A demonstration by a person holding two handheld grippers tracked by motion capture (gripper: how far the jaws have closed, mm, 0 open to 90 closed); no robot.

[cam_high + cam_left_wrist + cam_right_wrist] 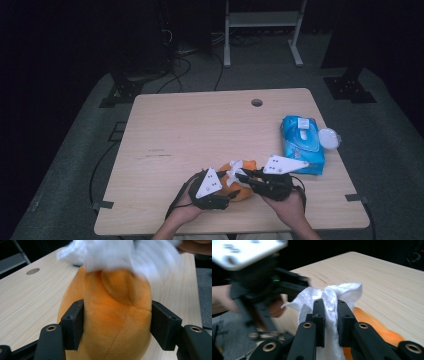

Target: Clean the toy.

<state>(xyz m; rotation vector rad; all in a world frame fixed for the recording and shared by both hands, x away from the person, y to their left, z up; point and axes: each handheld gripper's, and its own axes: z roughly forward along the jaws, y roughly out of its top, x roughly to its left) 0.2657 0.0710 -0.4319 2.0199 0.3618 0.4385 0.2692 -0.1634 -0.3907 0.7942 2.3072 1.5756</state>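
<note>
An orange plush toy (243, 192) lies near the front edge of the wooden table (200, 125). In the left gripper view the toy (117, 322) sits between the two black jaws, whose pads press into its sides, so my left gripper (117, 315) is shut on it. A white wipe (332, 293) is pinched between the jaws of my right gripper (331, 306), just above the toy (372, 322). In the high view the left gripper (233, 193) and right gripper (241, 175) meet over the toy, with the wipe (235, 167) on top. The wipe (120, 252) looks blurred over the toy's top.
A blue pack of wipes (301, 142) lies at the table's right side, with a round white lid (329, 137) beside it. A cable hole (257, 102) is near the far edge. A white metal frame (262, 20) stands on the floor behind the table.
</note>
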